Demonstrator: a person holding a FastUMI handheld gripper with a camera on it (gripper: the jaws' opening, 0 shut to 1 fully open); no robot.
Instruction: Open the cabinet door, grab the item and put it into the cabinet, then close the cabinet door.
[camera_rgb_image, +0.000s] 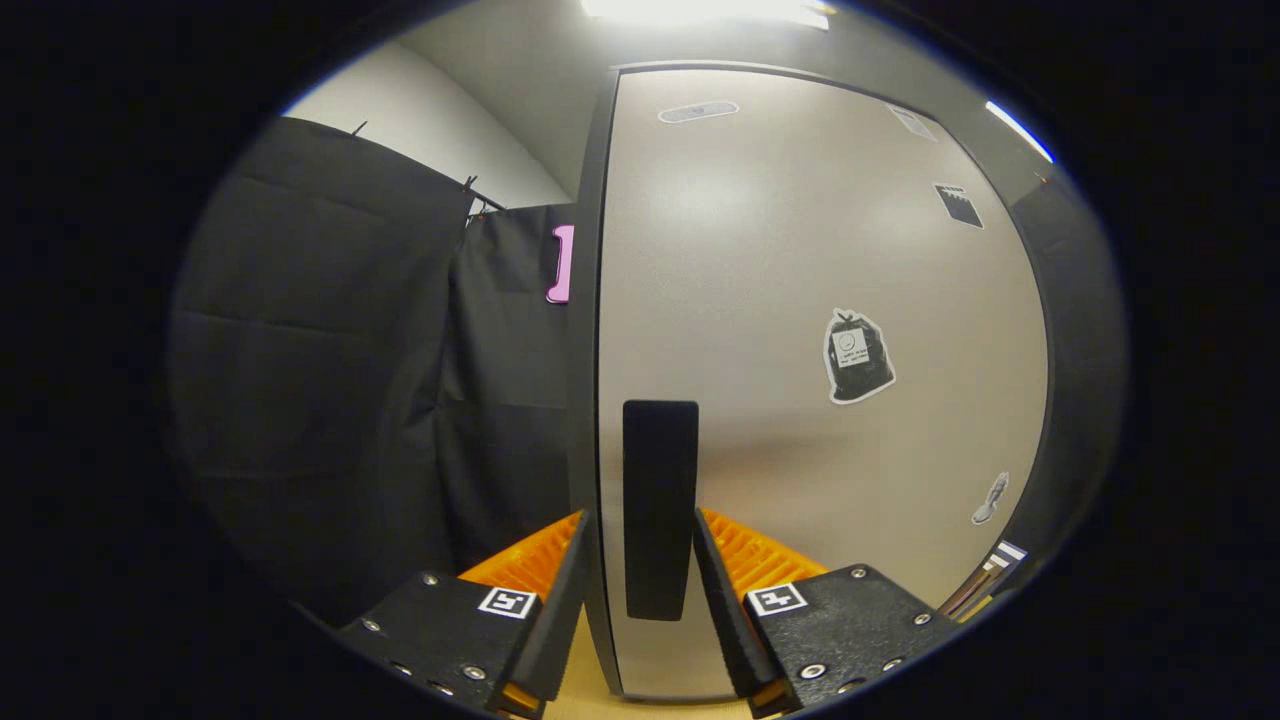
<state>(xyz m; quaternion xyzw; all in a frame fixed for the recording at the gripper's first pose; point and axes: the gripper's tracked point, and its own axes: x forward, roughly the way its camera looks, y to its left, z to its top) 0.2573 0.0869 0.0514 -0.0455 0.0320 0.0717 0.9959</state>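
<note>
Cabinet-opening step: the gripper (640, 590) faces one closed cabinet door (800, 300) filling the centre and right of the frame, its two fingers (560, 600) spread apart on either side of the single dark vertical handle (660, 505) at lower centre, the left finger lying past the door's left edge and neither finger seeming to press on the handle. The next move, by judgement, calls for closing the fingers on the handle and pulling so that the door swings outward. Counted: one door, one handle, four stickers (857, 356) on the door face; the item to be stored cannot be located here.
</note>
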